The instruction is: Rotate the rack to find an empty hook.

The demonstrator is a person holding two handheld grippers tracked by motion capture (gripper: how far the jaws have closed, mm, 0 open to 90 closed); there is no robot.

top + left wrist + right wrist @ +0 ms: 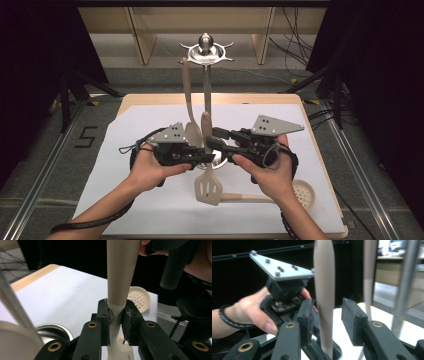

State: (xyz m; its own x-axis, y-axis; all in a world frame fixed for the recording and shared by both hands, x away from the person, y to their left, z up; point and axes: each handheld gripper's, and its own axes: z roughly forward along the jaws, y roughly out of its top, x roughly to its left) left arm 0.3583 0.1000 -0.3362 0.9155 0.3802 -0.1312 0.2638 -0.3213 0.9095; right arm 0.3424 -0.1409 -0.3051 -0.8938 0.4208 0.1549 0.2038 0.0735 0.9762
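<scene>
A beige slotted spatula (pixel 208 187) stands upright with its blade down, just in front of the steel utensil stand (pixel 206 50). My left gripper (pixel 202 158) is shut on its handle; in the left gripper view the pads (pixel 103 315) press the narrow neck of the spatula (pixel 120 272) from both sides. My right gripper (pixel 213 143) comes in from the right, a little higher on the handle. Its jaws stand open around the spatula handle (pixel 324 285), with a gap on each side between the handle and the pads (pixel 352 320).
A beige spoon (pixel 189 110) hangs from the stand's top ring beside the pole. The stand's round steel base (pixel 53 331) sits behind the grippers. A perforated skimmer (pixel 303 194) lies on the white sheet (pixel 125 150) at the front right.
</scene>
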